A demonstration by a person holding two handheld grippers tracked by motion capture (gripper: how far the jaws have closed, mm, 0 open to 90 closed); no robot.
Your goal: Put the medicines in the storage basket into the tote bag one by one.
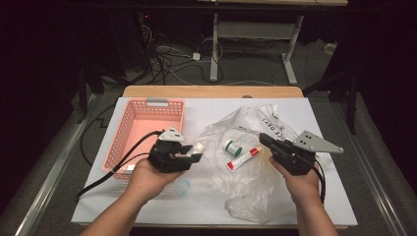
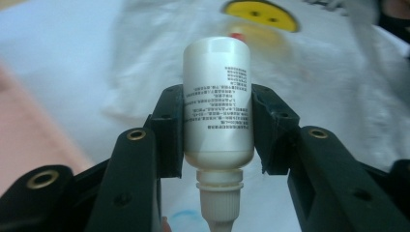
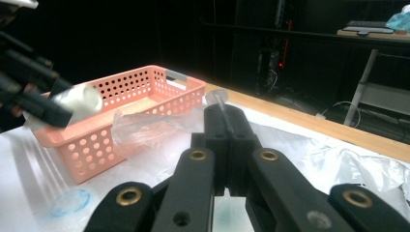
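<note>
My left gripper [image 1: 193, 151] [image 2: 217, 106] is shut on a white bottle [image 1: 198, 147] [image 2: 217, 96] with printed text, cap end toward the hand. It hovers just right of the pink basket [image 1: 129, 129] [image 3: 87, 145]. In the right gripper view that bottle [image 3: 80, 101] hangs in front of the basket. My right gripper [image 1: 263, 139] [image 3: 225, 116] is shut, with a thin fold of the clear plastic bag [image 1: 246, 187] [image 3: 338, 159] pinched between its jaws. On the bag lie a green-capped roll [image 1: 232, 148] and a red-and-white tube [image 1: 243, 159].
A white sheet [image 1: 147, 206] covers the table, with a blue ring mark [image 1: 183, 187] [image 3: 70, 202] near the front. The bag carries a yellow smiley print [image 2: 261, 13]. Desk legs and cables [image 1: 216, 49] stand on the floor behind the table.
</note>
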